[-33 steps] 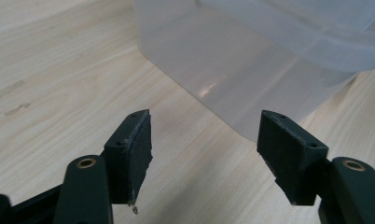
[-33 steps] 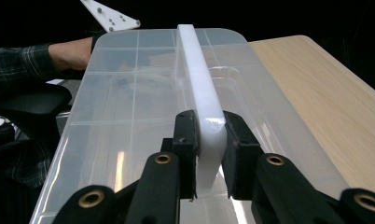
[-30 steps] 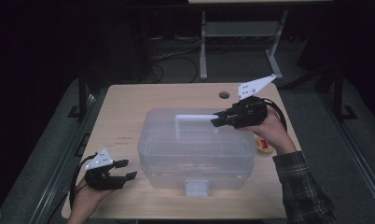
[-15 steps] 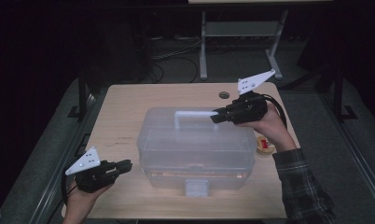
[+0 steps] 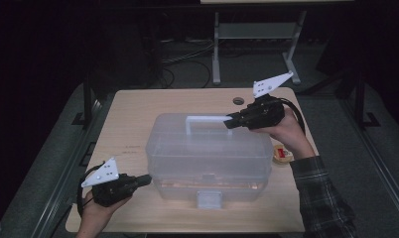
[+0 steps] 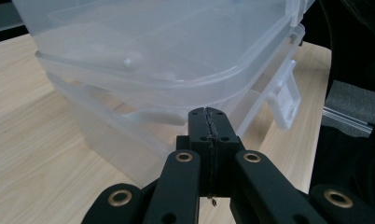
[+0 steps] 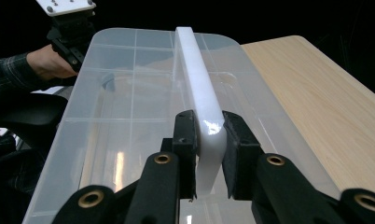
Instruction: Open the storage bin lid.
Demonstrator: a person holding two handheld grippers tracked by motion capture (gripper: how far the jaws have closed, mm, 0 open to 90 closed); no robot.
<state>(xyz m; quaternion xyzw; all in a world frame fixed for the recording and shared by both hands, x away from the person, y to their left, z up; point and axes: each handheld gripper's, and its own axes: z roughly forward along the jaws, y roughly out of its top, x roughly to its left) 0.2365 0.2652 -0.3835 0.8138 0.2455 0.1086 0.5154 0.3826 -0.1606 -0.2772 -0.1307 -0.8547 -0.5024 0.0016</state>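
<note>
At frame centre on the worktop (image 5: 138, 124): clear storage box (image 5: 207, 153), white handle (image 7: 199, 84) lengthwise, clamped at right end in right gripper (image 5: 233, 120) jaws; left gripper (image 5: 147, 178), jaws just closed empty, beside lower-left corner.

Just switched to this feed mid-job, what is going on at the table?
A person works a clear plastic toolbox on the wooden table with two handheld grippers. The right gripper is clamped on the box's white handle. The left gripper has just closed its jaws on nothing and sits near the box's front left corner. The lid is down; the white front latch looks undone. A small roll of tape lies beside the box.
</note>
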